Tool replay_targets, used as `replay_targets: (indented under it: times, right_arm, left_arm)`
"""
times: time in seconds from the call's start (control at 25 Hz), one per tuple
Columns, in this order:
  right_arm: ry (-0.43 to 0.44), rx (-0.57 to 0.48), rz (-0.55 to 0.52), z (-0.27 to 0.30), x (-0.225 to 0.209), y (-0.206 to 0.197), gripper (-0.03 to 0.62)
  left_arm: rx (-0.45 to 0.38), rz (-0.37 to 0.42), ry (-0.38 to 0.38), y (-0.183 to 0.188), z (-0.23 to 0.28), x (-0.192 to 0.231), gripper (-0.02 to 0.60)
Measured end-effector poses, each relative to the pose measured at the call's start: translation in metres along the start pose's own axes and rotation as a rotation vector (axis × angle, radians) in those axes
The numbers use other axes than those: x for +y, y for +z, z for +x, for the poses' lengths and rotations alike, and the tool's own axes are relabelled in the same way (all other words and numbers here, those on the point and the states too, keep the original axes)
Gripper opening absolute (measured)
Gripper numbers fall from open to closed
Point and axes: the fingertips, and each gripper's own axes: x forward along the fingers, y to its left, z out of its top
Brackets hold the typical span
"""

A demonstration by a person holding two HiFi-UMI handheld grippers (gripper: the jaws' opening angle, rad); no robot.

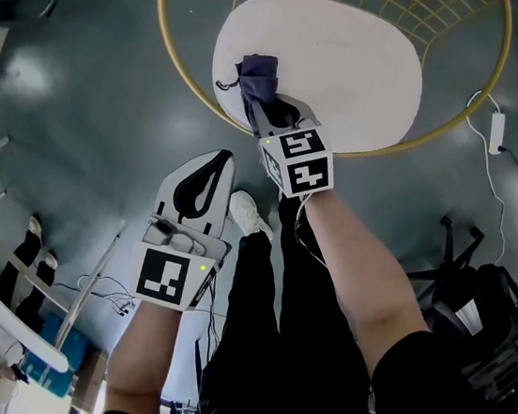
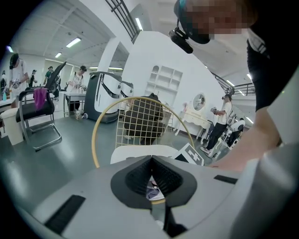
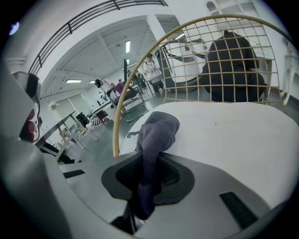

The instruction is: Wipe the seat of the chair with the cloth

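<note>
A: Where's the dark purple fleecy cloth [image 3: 156,133]?

B: In the right gripper [image 3: 148,173]. Fingers closed on its bunched middle, loose end sticking out past the fingertips over the near edge of the white oval chair seat [image 1: 354,62]. Left gripper [image 1: 201,177] has fingers closed together and empty, seat well beyond its tips.

A: Handling?

B: Looks light, limp and grippy. Mid-bunch hold seems fine; the loose end likely needs pressing flat.

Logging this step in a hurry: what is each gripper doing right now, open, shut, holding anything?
Left gripper: shut, nothing between its jaws.
Right gripper: shut on the dark cloth, over the white seat.
</note>
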Motion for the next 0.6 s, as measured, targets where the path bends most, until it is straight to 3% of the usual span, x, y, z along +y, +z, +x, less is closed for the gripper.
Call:
replay_targets:
  times: [0.6]
  right_arm:
    - [-0.174, 0.019, 0.098, -0.042, -0.078, -0.027, 0.063]
  left_arm:
    - [0.038, 0.069, -0.102, -0.002, 0.029, -0.033, 0.012]
